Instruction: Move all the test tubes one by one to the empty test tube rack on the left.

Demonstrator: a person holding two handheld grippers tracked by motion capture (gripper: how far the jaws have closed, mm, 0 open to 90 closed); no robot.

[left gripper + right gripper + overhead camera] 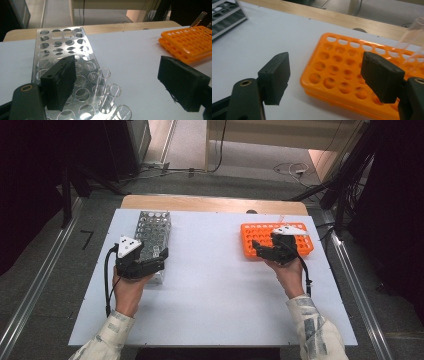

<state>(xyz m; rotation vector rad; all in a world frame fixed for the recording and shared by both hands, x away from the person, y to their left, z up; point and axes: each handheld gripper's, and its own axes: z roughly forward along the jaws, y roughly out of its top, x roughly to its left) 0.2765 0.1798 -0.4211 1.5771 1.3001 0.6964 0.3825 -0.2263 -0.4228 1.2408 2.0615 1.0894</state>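
Two racks on the white surface, one tool at each.

No readable writing or labels. High view: metal rack at centre left, long axis running up the frame; orange rack at centre right, lying crosswise. Left tool at the metal rack's near end, jaws apart, nothing between; its own view shows clear tubes upright in the near holes. Right tool at the orange rack's near-left corner, jaws apart, empty; its view shows a clear tube at upper right, tilted.
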